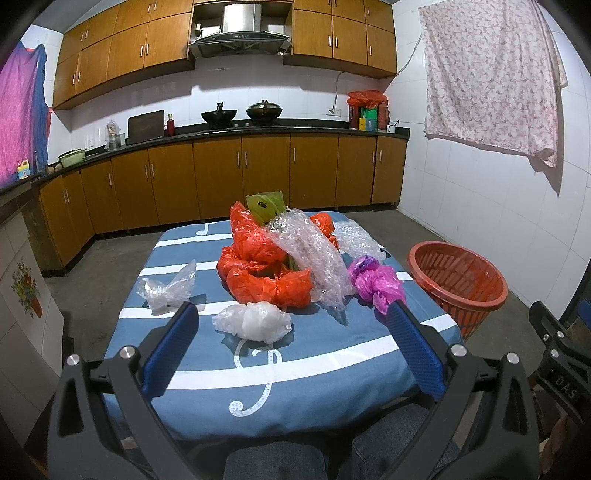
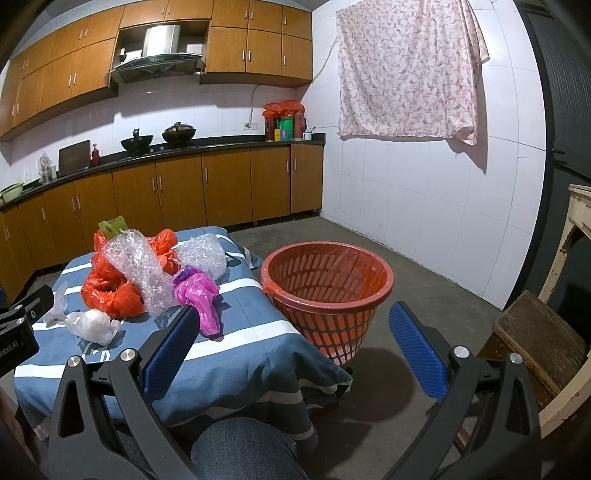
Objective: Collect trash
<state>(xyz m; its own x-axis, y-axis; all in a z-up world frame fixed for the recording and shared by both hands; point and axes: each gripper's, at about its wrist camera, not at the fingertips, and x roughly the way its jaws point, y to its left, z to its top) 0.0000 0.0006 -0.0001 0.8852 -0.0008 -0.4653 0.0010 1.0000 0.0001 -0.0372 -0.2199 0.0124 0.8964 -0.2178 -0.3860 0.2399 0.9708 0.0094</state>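
Trash (image 1: 266,273) piled mid-table, basket (image 2: 327,291) parked right beside for easy drops; both tongs, left (image 1: 291,314) and right (image 2: 293,314), spread wide, empty.

A home kitchen: ahead of the tool, wooden cabinets (image 1: 207,181) line the tiled wall, a range hood (image 1: 240,35) hangs over two woks (image 1: 242,112), and a cloth (image 2: 406,70) hangs at right.

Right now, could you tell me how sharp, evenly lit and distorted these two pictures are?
Left wrist view: sharp throughout, strong fisheye bending the counter, dark vignette corners, hard shadow under the hanging cloth. Right wrist view: also sharp, same curvature, the basket casting a dark shadow on the floor.
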